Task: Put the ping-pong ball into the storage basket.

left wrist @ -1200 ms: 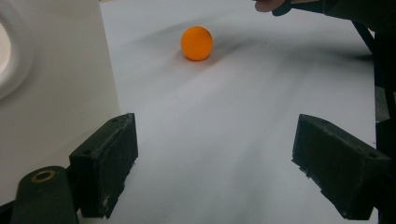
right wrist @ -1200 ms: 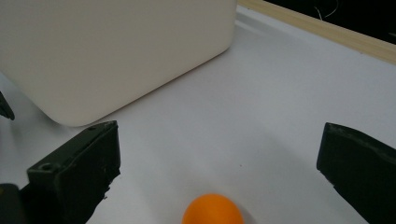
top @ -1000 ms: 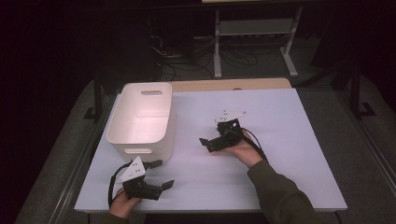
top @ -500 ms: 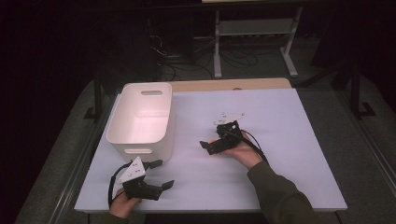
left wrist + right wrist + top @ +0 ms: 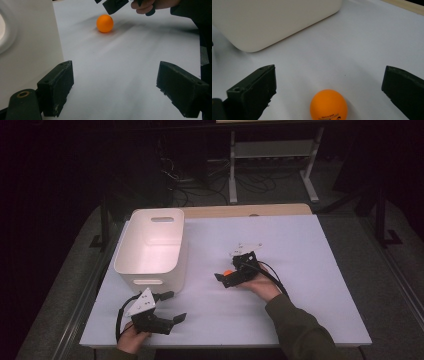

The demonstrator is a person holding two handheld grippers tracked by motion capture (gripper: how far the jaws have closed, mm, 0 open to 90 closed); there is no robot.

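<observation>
Closing in on the orange ball [image 5: 328, 105] with my right gripper [image 5: 231, 276], jaws apart around it; next, clamp, then lift toward the bin [image 5: 150, 251] at ten o'clock.

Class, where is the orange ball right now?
The orange ball lies on the white table, between the open right gripper's jaws, right of the white bin.

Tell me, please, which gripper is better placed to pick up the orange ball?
Right. The right gripper is open with the orange ball lying between its jaws, while the left gripper sits near the table's front edge, far from it.
</observation>
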